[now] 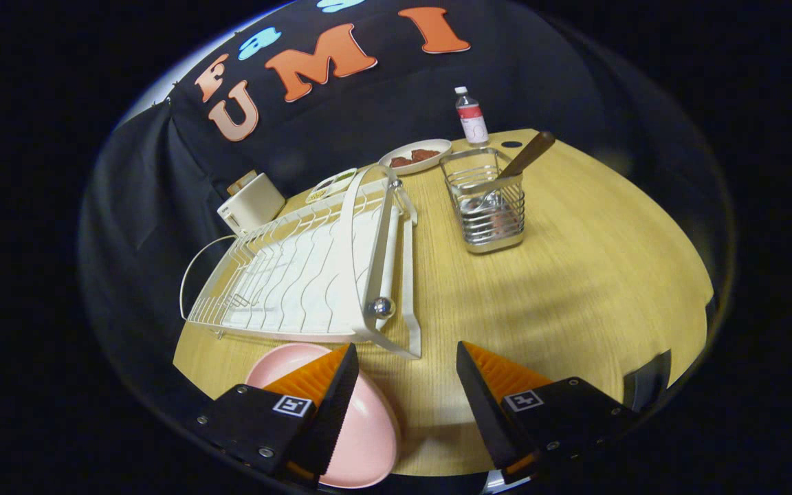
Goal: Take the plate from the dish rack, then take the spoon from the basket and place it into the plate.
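Note:
A pink plate [361,430] lies flat on the wooden table, partly under my left finger and just in front of the white dish rack [313,275]. My gripper [406,364] is open, its fingers wide apart above the table with nothing between them. Beyond the fingers, past the rack's right side, stands a metal wire basket [487,206]. A spoon with a brown wooden handle [530,152] leans out of the basket toward the right; its bowl sits low inside the basket.
A white plate with dark food [415,155] and a small water bottle [471,115] stand at the table's far edge. A white box [251,204] and a small dish [331,184] sit behind the rack. Bare wood [575,289] spreads right of the basket.

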